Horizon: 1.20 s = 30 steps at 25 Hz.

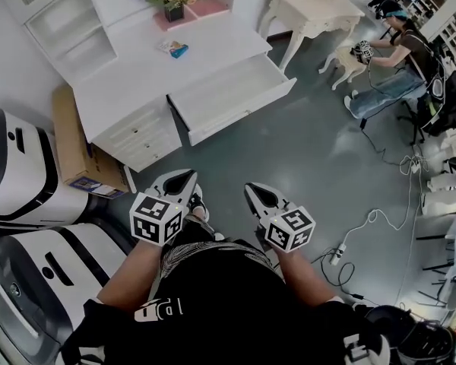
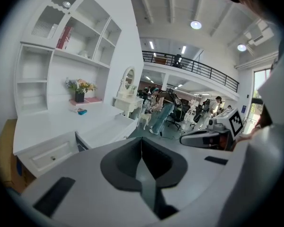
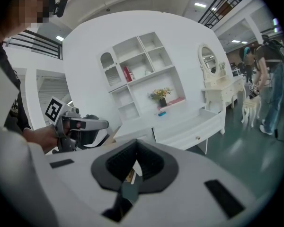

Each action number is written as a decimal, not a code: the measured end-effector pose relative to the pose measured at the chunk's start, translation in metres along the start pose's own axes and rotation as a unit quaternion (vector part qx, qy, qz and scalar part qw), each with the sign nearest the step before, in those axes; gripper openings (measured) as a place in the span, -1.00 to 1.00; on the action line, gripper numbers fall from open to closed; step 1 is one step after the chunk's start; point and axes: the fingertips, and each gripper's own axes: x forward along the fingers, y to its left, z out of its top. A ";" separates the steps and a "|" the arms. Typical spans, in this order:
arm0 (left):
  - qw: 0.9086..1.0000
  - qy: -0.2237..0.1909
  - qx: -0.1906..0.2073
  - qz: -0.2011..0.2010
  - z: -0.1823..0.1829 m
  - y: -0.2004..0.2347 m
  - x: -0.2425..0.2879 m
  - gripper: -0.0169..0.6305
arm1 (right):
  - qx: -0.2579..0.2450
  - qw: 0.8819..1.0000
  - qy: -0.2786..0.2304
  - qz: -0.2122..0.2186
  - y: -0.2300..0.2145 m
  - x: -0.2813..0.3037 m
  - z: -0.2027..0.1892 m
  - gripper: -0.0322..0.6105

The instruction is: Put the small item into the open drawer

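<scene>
The small item (image 1: pixel 175 49), a blue and white packet, lies on the white desk (image 1: pixel 137 74) in front of a flower pot (image 1: pixel 173 0). It also shows small in the left gripper view (image 2: pixel 81 111) and the right gripper view (image 3: pixel 162 113). The open drawer (image 1: pixel 229 96) juts out of the desk's front, and its inside looks bare. Both grippers hang low in front of my body, well short of the desk. My left gripper (image 1: pixel 187 176) (image 2: pixel 141 141) is shut on nothing. My right gripper (image 1: pixel 251 189) (image 3: pixel 136 154) is likewise shut and holds nothing.
A cardboard box (image 1: pixel 76 139) leans at the desk's left, beside white machines (image 1: pixel 15 177). A white side table (image 1: pixel 311 10) and stool (image 1: pixel 346 59) stand at the back right, where a person (image 1: pixel 399 48) sits. Cables and a power strip (image 1: pixel 338 253) lie on the grey floor.
</scene>
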 end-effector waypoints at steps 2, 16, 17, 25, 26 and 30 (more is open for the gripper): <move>1.000 -0.002 0.000 -0.001 0.007 0.009 0.011 -0.90 | -0.005 1.000 0.001 -0.003 -0.008 0.008 0.005 -0.87; 1.000 -0.001 -0.004 0.010 0.070 0.112 0.078 -0.90 | -0.015 1.000 0.026 -0.001 -0.055 0.115 0.070 -0.87; 1.000 -0.002 -0.004 0.011 0.076 0.120 0.082 -0.90 | -0.018 0.999 0.027 0.000 -0.058 0.124 0.076 -0.87; 1.000 0.003 -0.005 0.022 0.108 0.202 0.109 -0.90 | -0.029 0.999 0.033 -0.002 -0.074 0.200 0.118 -0.87; 1.000 0.003 -0.003 0.022 0.112 0.209 0.112 -0.90 | -0.031 0.999 0.036 -0.002 -0.075 0.208 0.121 -0.87; 1.000 0.000 0.009 0.019 0.127 0.228 0.122 -0.90 | -0.039 0.998 0.040 -0.007 -0.079 0.229 0.139 -0.87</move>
